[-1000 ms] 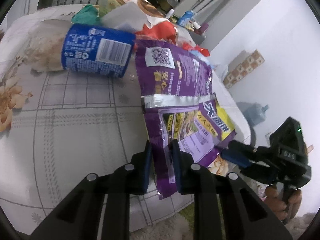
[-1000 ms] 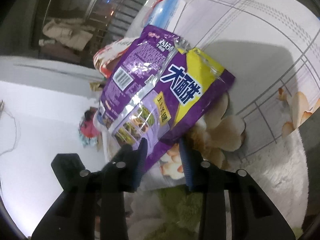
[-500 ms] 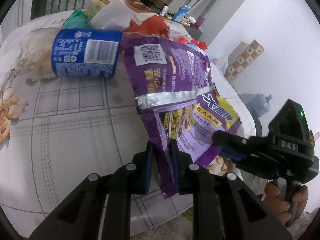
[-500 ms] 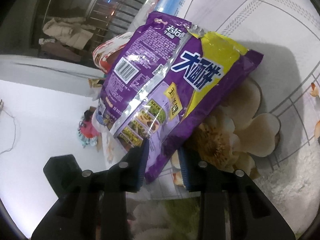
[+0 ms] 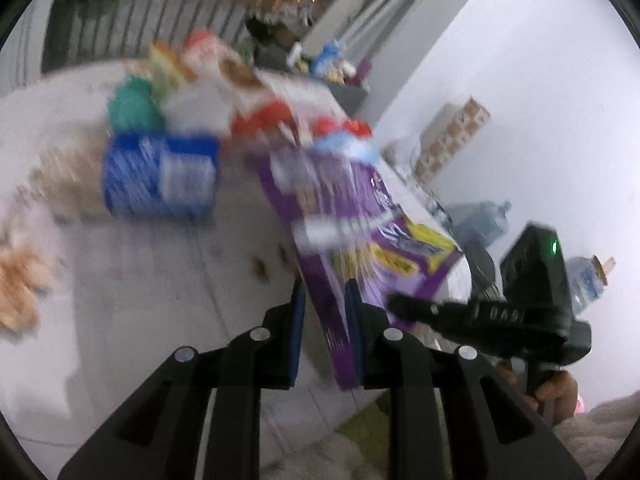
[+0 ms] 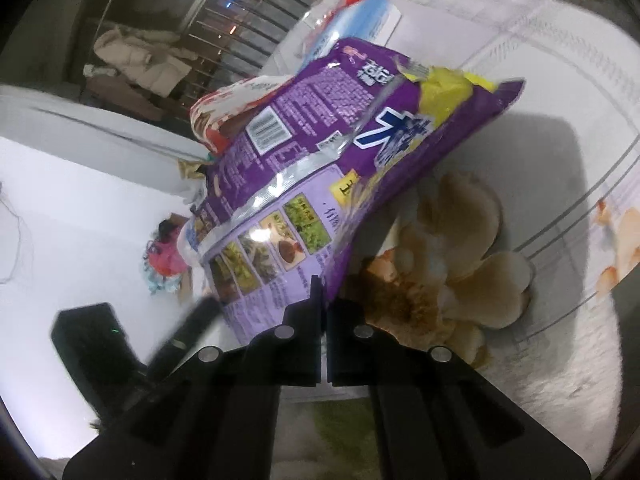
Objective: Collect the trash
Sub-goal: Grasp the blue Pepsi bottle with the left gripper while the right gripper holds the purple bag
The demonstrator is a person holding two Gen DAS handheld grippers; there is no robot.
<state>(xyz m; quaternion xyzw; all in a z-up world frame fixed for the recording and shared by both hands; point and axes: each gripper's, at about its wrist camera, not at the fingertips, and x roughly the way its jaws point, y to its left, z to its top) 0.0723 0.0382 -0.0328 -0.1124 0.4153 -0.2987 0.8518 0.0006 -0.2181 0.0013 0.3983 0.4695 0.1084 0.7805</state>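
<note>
A: Right tool (image 6: 323, 300): pressed together on near edge of purple snack bag (image 6: 320, 152), bag tilted up off worktop (image 6: 560, 80).

B: Left tool (image 5: 325, 308): opening, bag edge between pads; contact unclear through blur.

A: Advise single-tool carry; clear left tool fully before lifting.

B: Advise slow lift, thin film liable to slip. Blue can (image 5: 160, 174) lying well apart.

The snack bag (image 5: 344, 216) lies on the table (image 5: 160, 280), right of the can (image 5: 160, 180).
</note>
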